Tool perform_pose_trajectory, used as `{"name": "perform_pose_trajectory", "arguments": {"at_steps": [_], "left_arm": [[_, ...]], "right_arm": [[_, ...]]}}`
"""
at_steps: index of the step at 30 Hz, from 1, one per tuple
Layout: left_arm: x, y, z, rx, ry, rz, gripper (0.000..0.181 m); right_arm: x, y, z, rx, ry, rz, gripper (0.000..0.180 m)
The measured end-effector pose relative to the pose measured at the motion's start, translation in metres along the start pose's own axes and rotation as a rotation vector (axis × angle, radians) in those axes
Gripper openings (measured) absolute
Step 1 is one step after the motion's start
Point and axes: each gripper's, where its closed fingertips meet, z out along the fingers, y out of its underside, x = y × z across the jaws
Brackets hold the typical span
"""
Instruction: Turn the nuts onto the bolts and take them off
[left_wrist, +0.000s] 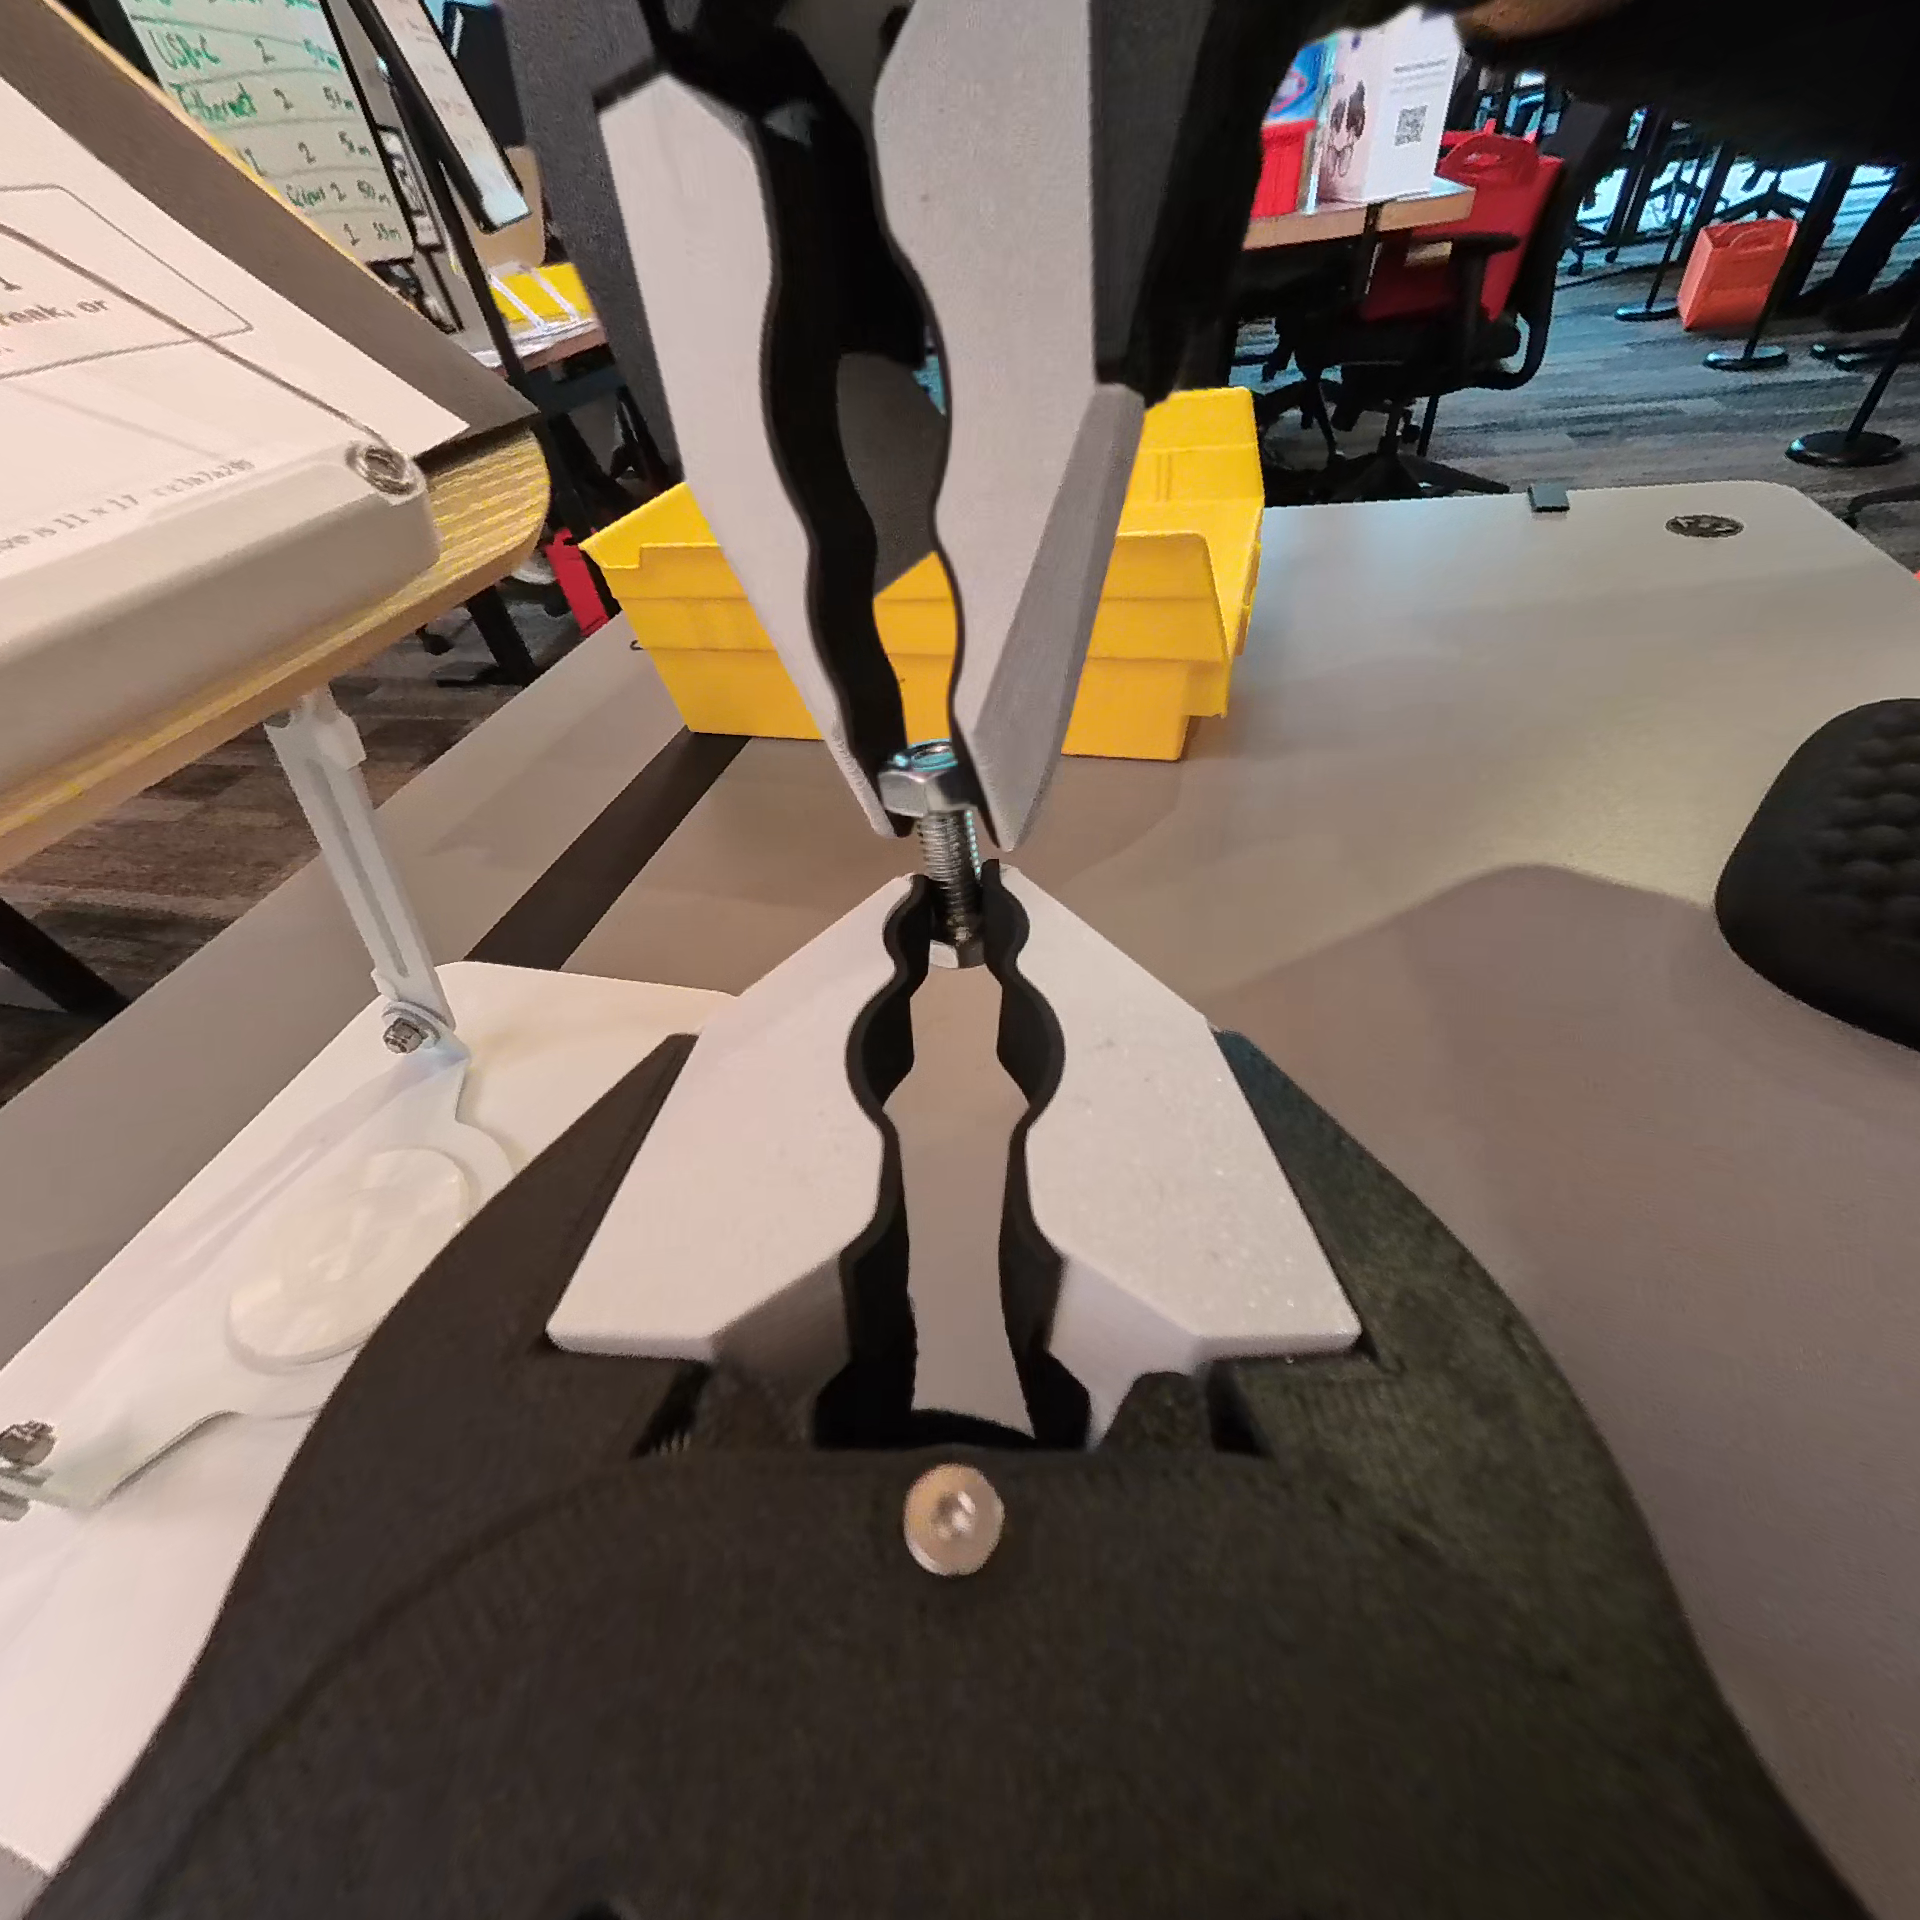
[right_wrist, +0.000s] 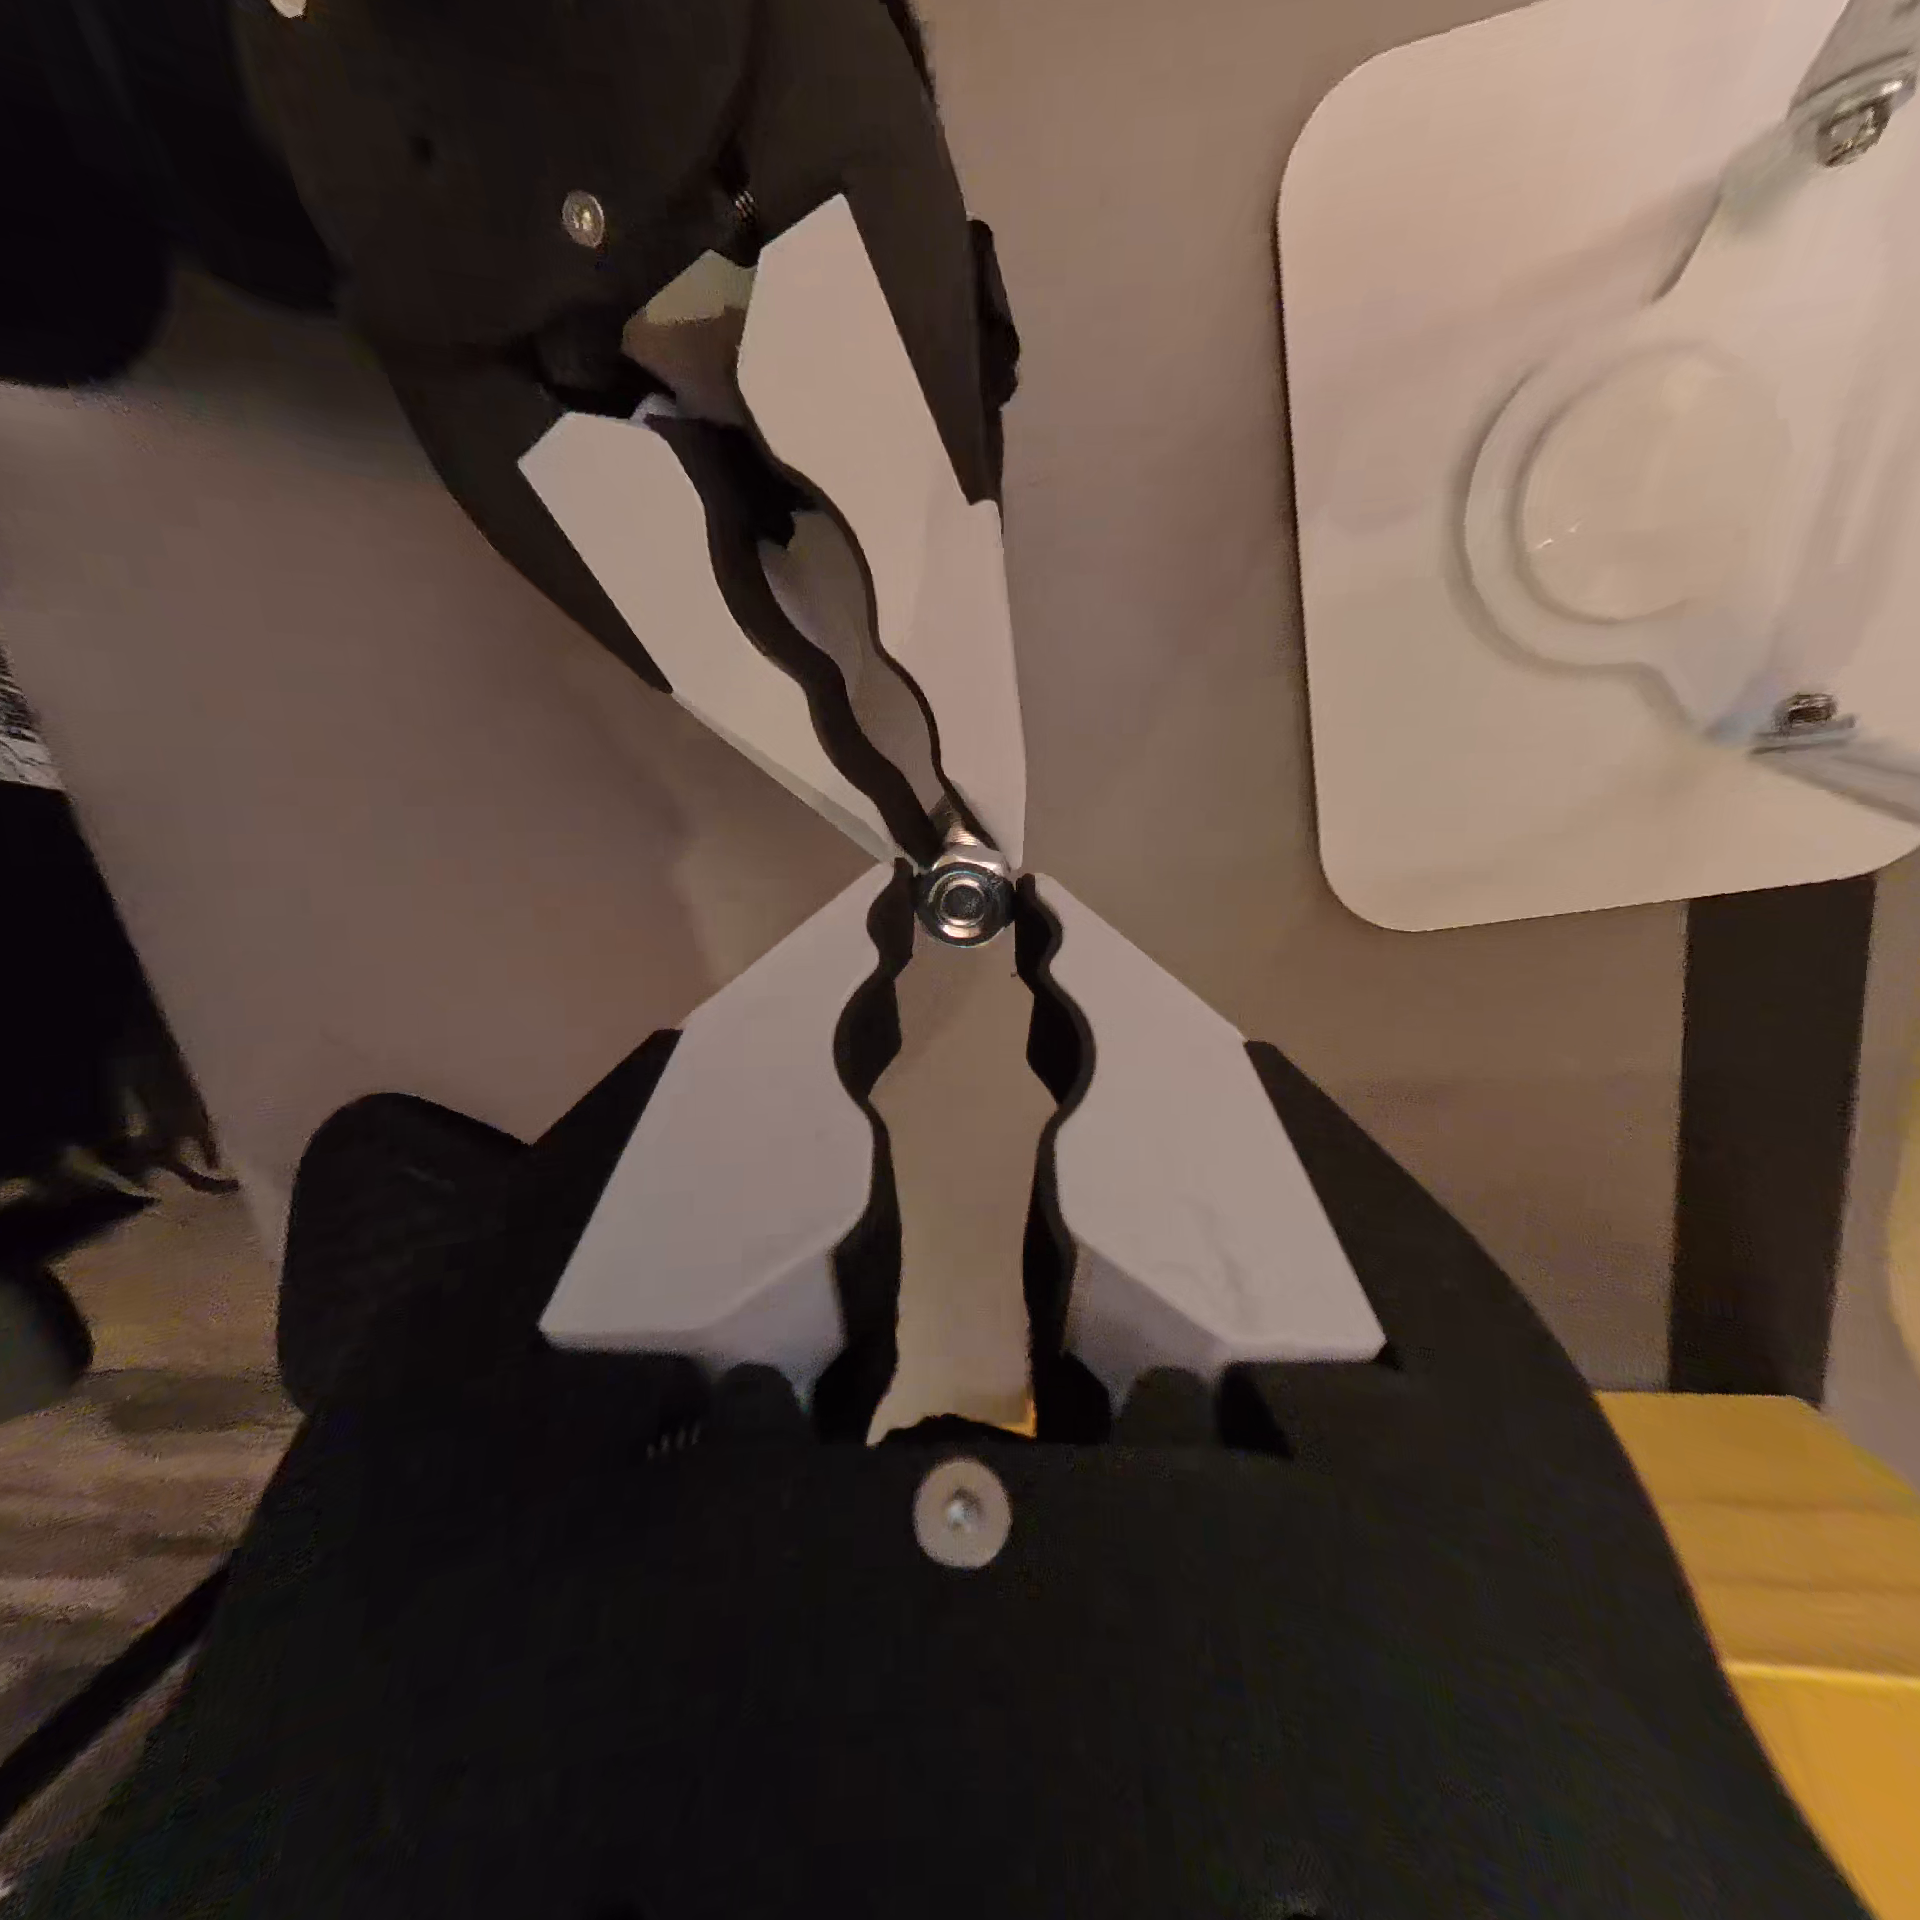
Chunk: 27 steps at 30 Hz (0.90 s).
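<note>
Two grippers meet here above the grey table (left_wrist: 1455, 727), and between them I hold one small bolt (left_wrist: 948, 844) with its nut (left_wrist: 923, 781). My left gripper (left_wrist: 954, 906) is pinching the lower part of the bolt near its head, and the threaded shaft points up and away from this camera. My right gripper (left_wrist: 935, 808) comes down from above and its white fingers (left_wrist: 1049, 623) are pressed on the flats of the nut, which sits at the far end of the thread. In the right wrist view I look almost straight along the bolt, so the nut (right_wrist: 961, 902) shows as a ring between my fingertips, with the left gripper (right_wrist: 940, 831) just behind it. I cannot tell if the nut is going on or coming off; I judge only that it is near the tip of the thread. Here the risk is big: the nut has perhaps few threads engaged, so if I tilt the right gripper while I turn, it can cross-thread or jump off and fall on the table. The grip on the bolt is also only at the tips, so a strong twist may rotate the bolt in the left fingers or push it out. The yellow bin (left_wrist: 1143, 644) stands behind, well apart, and would not catch a dropped part.
</note>
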Motion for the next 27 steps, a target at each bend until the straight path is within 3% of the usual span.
{"name": "perform_pose_trajectory", "arguments": {"at_steps": [1, 2, 5, 11, 15, 17, 20, 25, 27], "left_arm": [[-0.0003, 0.0001, -0.0001, 0.000, -0.001, 0.000, 0.008], [-0.0002, -0.0002, 0.0000, 0.001, -0.001, 0.000, 0.007], [0.0020, -0.0005, 0.0011, -0.001, 0.003, 0.007, 0.007], [0.0018, -0.0004, 0.0012, 0.000, 0.004, 0.005, 0.007], [0.0026, -0.0009, 0.0014, 0.000, 0.005, 0.007, 0.007], [0.0024, -0.0011, 0.0013, 0.002, 0.005, 0.006, 0.007], [0.0034, -0.0013, 0.0017, 0.002, 0.007, 0.008, 0.007], [0.0021, 0.0004, 0.0018, -0.003, 0.004, 0.002, 0.007], [0.0014, 0.0012, 0.0015, -0.004, 0.004, -0.001, 0.007]], "right_arm": [[-0.0002, 0.0002, 0.0000, 0.012, -0.014, 0.014, 0.018], [-0.0015, 0.0004, 0.0000, 0.019, -0.027, 0.005, 0.018], [0.0047, 0.0027, -0.0019, 0.006, 0.045, -0.098, 0.050], [0.0023, 0.0038, -0.0081, -0.062, 0.151, -0.399, 0.046], [-0.0001, 0.0041, -0.0034, -0.102, 0.176, -0.501, 0.028], [0.0004, 0.0042, -0.0022, -0.104, 0.170, -0.491, 0.018], [-0.0007, 0.0049, -0.0025, -0.089, 0.139, -0.444, 0.016], [-0.0023, 0.0019, -0.0001, -0.017, 0.013, -0.023, 0.017], [-0.0027, 0.0007, 0.0010, 0.020, -0.029, 0.057, 0.017]]}}
